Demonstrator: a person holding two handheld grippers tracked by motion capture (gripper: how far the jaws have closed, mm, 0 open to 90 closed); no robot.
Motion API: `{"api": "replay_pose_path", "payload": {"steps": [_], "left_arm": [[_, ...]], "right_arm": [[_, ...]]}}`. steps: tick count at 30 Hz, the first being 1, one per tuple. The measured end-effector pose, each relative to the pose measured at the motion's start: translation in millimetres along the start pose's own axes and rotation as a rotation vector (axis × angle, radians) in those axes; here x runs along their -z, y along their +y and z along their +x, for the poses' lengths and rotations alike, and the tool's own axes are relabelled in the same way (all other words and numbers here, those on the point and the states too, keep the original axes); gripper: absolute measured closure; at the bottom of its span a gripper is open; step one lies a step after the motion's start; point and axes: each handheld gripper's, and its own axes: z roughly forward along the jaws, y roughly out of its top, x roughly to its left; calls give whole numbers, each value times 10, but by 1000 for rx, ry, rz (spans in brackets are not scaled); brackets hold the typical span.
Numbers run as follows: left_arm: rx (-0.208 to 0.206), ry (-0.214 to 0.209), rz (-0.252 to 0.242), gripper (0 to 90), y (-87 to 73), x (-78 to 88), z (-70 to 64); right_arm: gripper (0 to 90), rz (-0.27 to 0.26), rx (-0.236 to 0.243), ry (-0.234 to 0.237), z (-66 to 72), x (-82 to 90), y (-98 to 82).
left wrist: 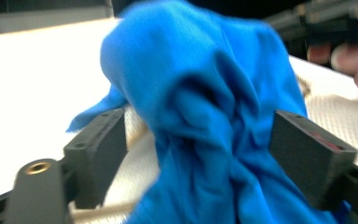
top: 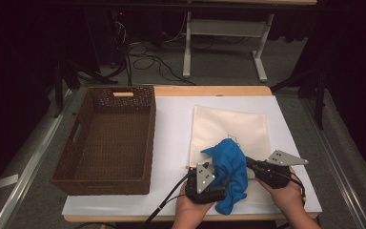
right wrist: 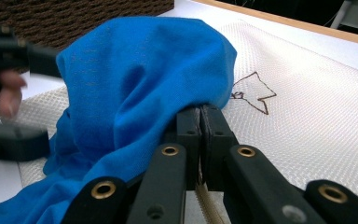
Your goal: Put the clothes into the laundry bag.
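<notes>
On top of the cream mat (top: 248,125) near the table's (top: 171,119) front edge we hold the blue cloth (top: 229,167) pinched in our R gripper (right wrist: 200,112), L gripper (left wrist: 198,154) open w/ cloth hanging between its jaws, so mid-regrip; next we prob. need a fresh L pinch.

behind your table: dim room, grey carpeted floor (top: 219,67), white metal table frame (top: 224,33), tangled black floor cables (top: 143,59).

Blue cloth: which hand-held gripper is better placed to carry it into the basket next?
Probably the right hand-held gripper: its jaws are clamped on the blue cloth. The left hand-held gripper is open around it, though nearer the basket.
</notes>
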Motion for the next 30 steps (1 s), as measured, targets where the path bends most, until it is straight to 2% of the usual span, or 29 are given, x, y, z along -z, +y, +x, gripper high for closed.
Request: {"api": "replay_pose_path", "payload": {"steps": [4, 7, 9, 10, 12, 13, 14, 16, 20, 23, 27, 30], "left_arm": [[4, -5, -26, 156, 152, -54, 37], [29, -43, -15, 177, 259, -160, 69], [30, -64, 3, 240, 278, -213, 79], [33, -68, 5, 294, 282, -243, 78], [46, -64, -1, 548, 273, -245, 71], [47, -71, -2, 633, 267, -237, 61], [13, -65, -7, 720, 248, -212, 19], [-22, -73, -8, 801, 212, -179, -50], [-57, -138, 30, 829, 74, -185, -204], [-74, -148, 63, 829, 2, -255, -249], [-70, -143, 112, 828, -58, -380, -249], [-49, -128, 131, 826, -78, -463, -248]], "right_arm": [[886, 1, -2, -1, 4, 5, 2], [886, 0, 1, 2, 4, 6, 4], [887, -2, 0, 4, 6, 5, 7], [887, -1, 0, 5, 7, 5, 8], [887, -1, 9, 2, 4, 2, 9], [887, 1, 0, 1, 4, 4, 7], [887, 1, -1, 2, 0, 5, 7], [887, -3, -2, 3, -8, 6, 5], [887, -1, -6, 3, -10, 9, 6], [887, -6, -2, 3, -11, 9, 10], [887, -14, -13, 3, -1, 20, 17], [887, -18, -4, 8, 1, 33, 22]]}}
